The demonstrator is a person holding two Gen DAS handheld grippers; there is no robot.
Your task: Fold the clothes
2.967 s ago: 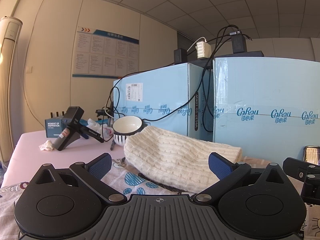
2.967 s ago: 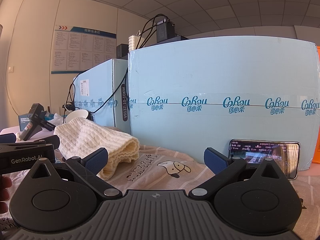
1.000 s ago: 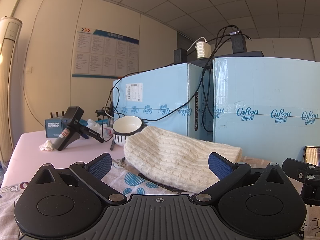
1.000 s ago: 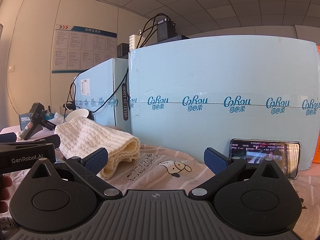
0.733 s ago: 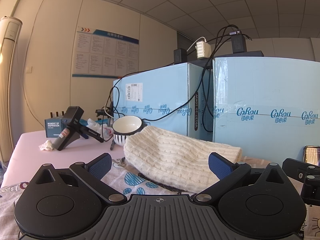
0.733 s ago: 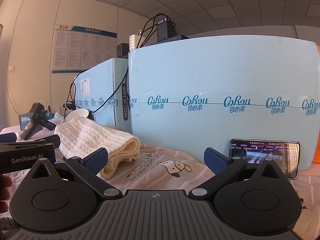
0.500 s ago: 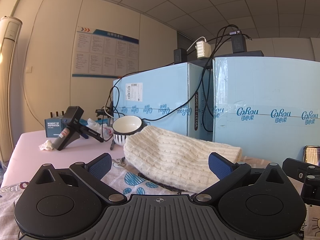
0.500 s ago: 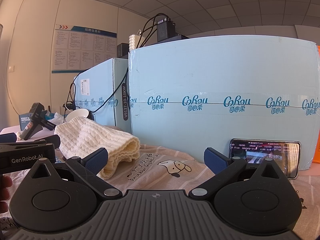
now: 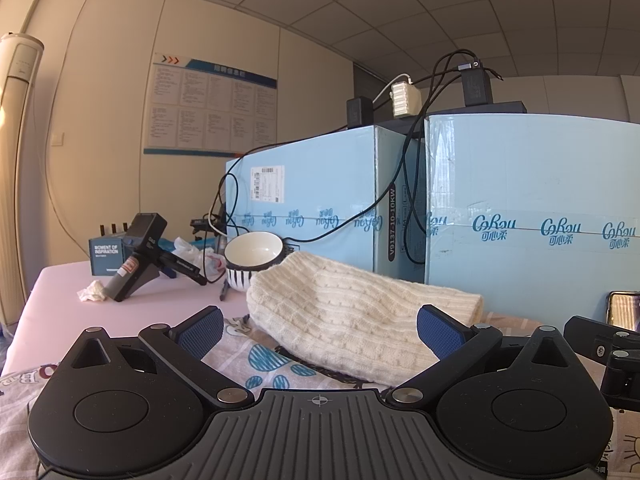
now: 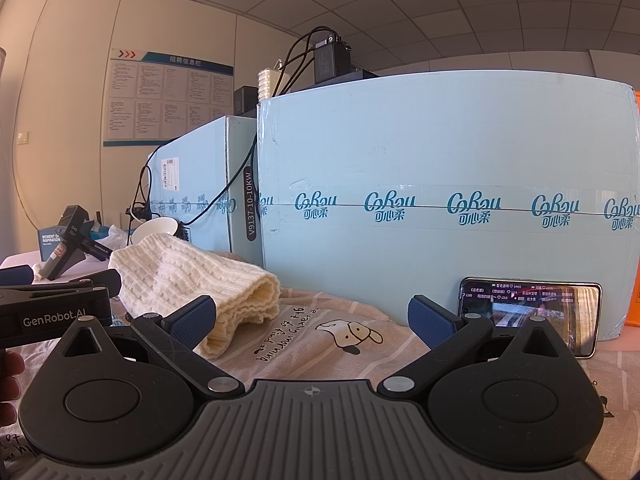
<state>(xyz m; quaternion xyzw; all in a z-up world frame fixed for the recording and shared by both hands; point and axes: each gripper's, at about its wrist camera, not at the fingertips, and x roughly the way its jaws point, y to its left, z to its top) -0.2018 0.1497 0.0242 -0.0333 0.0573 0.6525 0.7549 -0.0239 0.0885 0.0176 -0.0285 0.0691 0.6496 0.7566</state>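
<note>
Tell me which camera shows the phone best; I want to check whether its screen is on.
The right wrist view: the phone shows whole, leaning on its long edge against the light blue box, its screen lit with a video. The left wrist view catches only a sliver of it at the right edge.

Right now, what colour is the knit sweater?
Cream white knit sweater, clearest in the left wrist view.

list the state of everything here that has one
left gripper: open, holding nothing
right gripper: open, holding nothing
knit sweater: folded, lying on the printed clothes
printed clothes: spread flat, not folded
phone: screen on, leaning against the box
bowl: upright, looks empty
box: taped shut
</note>
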